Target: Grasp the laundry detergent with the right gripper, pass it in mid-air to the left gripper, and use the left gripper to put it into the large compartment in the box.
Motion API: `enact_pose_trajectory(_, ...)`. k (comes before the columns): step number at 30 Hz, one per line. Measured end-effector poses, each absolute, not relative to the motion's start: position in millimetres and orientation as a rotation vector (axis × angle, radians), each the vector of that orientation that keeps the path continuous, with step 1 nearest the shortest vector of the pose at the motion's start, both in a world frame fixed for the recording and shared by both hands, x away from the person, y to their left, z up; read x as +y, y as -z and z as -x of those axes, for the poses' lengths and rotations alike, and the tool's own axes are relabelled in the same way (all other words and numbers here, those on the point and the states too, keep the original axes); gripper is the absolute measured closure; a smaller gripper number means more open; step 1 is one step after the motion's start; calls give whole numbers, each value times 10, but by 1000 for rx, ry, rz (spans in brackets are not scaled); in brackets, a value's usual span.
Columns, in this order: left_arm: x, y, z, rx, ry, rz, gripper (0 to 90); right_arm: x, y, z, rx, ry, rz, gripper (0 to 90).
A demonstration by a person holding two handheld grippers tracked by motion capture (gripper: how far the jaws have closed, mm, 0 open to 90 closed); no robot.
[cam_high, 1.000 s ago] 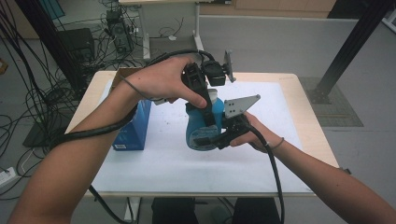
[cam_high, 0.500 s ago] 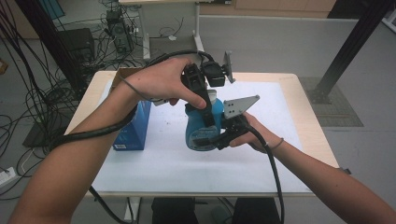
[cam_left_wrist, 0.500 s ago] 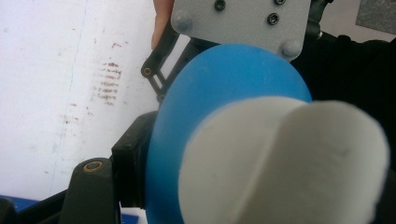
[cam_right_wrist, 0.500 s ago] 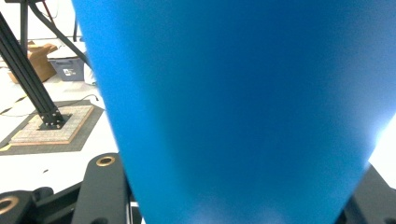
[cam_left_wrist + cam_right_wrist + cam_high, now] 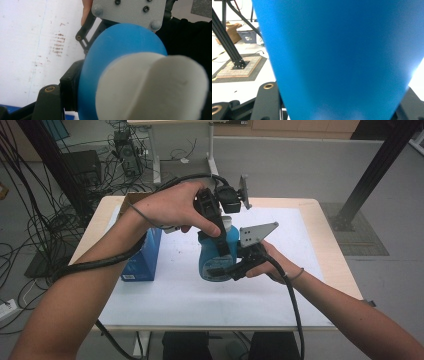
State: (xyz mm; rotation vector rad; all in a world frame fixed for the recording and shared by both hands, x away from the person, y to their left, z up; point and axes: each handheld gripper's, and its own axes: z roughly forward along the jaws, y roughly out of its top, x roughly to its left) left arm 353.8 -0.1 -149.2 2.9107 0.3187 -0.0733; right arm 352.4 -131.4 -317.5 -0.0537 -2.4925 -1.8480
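Blue bottle (image 5: pixel 212 257) is clamped at its white cap (image 5: pixel 150 87) by left gripper (image 5: pixel 220 237), body by right gripper (image 5: pixel 227 270).

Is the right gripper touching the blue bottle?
Touching. In the right gripper view, the blue bottle sits between the right gripper's black jaws, pressed against both.

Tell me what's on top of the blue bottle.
A white cap sits on the blue bottle, with the left gripper closed over it from above. In the high view the hand and gripper hide most of the cap.
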Motion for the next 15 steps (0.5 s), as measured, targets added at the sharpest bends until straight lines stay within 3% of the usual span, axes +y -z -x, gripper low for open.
enact_pose_trajectory(15,6,1494,-3523,328,67,-2901,339,-1309,3175,-3515,-2489,1847,57,406)
